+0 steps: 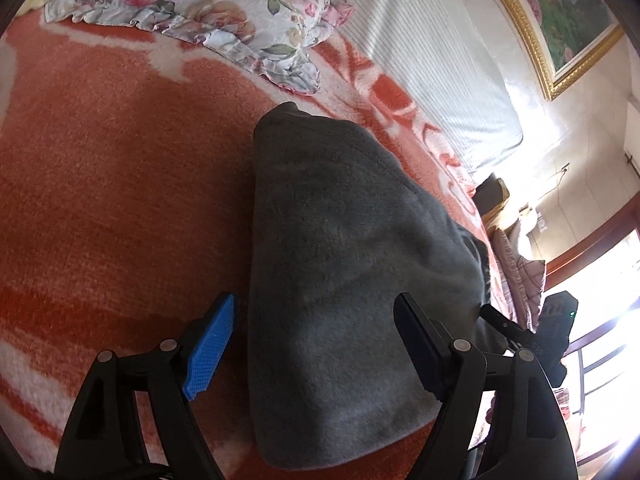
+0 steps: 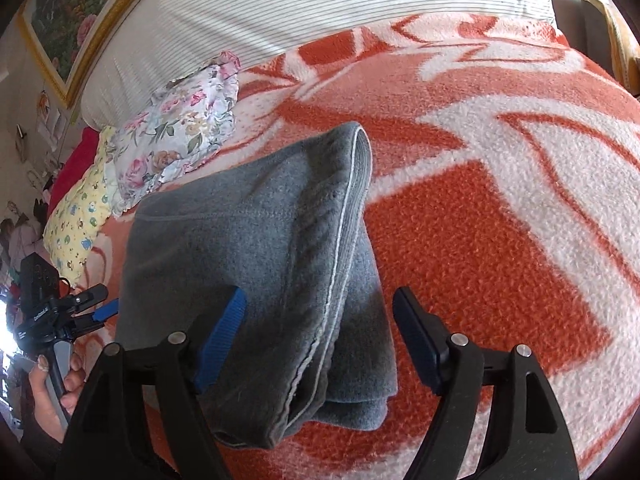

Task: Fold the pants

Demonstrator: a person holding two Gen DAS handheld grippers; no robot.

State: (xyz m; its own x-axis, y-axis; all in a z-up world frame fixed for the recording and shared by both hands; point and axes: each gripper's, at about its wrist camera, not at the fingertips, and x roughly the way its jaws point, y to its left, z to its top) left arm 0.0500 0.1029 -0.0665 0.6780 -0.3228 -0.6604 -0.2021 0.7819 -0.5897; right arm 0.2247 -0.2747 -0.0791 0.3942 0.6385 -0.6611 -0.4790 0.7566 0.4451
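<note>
I see the grey pants [image 2: 256,280] folded into a bundle on the bed's orange-and-white blanket [image 2: 500,208]. My left gripper [image 1: 316,344] and right gripper [image 2: 320,332] hover spread wide, grasping nothing. A floral pillow [image 1: 208,12] lies beyond, a gold-framed painting [image 1: 560,20] above.

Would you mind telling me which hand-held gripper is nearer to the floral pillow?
Left. The left hand-held gripper sits on the pants' pillow side; the right hand-held gripper is across them.

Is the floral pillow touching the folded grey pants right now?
Apart. Left wrist view shows a strip of orange blanket between the floral pillow and grey pants.
</note>
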